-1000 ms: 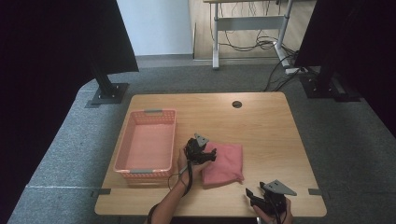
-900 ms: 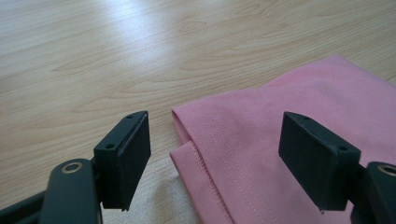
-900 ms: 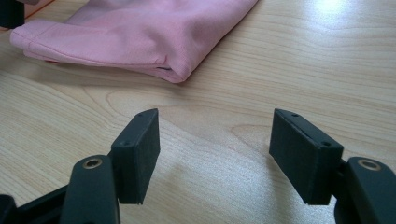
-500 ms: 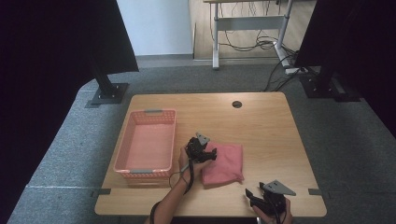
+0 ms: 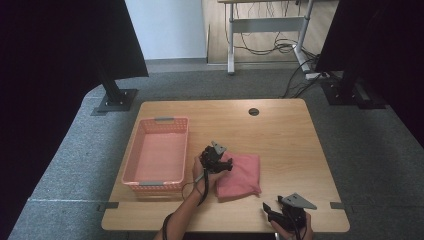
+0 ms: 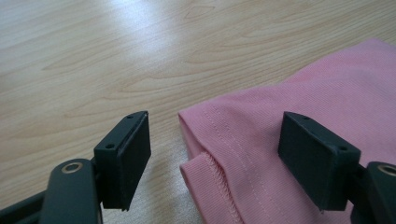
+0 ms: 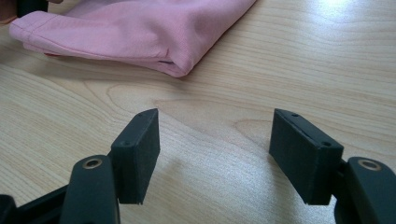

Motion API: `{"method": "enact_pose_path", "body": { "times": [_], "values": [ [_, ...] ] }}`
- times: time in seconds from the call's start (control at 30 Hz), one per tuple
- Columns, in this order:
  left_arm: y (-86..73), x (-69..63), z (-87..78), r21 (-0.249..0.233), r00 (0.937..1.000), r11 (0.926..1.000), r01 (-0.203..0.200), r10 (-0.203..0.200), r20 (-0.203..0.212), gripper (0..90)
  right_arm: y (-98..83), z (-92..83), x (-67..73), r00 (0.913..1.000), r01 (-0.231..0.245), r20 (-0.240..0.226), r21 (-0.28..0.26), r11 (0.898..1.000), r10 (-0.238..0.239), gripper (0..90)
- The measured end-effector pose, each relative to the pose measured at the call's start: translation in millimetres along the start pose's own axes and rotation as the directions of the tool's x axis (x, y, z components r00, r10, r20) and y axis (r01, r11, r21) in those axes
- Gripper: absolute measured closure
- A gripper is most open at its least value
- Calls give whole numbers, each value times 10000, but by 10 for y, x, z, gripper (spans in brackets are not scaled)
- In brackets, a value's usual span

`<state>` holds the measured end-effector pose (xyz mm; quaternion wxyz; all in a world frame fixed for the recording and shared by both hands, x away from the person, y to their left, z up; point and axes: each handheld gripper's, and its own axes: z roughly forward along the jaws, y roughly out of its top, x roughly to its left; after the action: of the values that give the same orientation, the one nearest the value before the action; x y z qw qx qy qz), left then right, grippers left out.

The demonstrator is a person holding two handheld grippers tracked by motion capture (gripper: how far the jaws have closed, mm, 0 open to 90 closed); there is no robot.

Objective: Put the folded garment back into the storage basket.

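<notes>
High view: a wooden table [image 5: 280, 130] is seen on grey carpet, with broad bare board kept free toward its far and right edges, broken by a small round cable hole [image 5: 254, 111] near the far edge. A pink plastic basket [image 5: 134, 165] is set along the left side, its long wall close to the table's left edge. A folded pink garment [image 5: 240, 175] is laid just right of the basket, near the middle of the front half. The left gripper [image 5: 220, 162] is held at the garment's left edge, just beside the basket's right wall; in the left gripper view its jaws are spread wide, one over bare wood and one over the cloth, with the stitched hem corner [image 6: 205, 163] between them and nothing gripped. The right gripper [image 5: 272, 212] is held at the table's front edge, partly cut off by the frame; its jaws are likewise spread wide over bare wood, nothing held, with the garment's folded corner [image 7: 177, 65] lying ahead, apart from them.
</notes>
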<state>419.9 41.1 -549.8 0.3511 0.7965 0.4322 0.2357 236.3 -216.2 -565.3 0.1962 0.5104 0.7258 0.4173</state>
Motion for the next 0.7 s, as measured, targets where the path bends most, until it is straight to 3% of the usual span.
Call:
{"method": "enact_pose_path", "body": {
  "times": [0.3,0.47,0.7],
  "values": [
    [-19,57,45,-13,9972,9992,391,-389,644,296,0,2,4,10000,27,-1,26,10000,-27,335],
    [-32,112,61,-25,9912,9986,524,-517,1222,341,8,-13,19,9999,112,19,-29,9999,-112,336],
    [-35,121,67,-196,9856,9988,448,-409,1640,466,11,-19,24,9999,166,37,-50,9998,-166,341]
  ]
}}
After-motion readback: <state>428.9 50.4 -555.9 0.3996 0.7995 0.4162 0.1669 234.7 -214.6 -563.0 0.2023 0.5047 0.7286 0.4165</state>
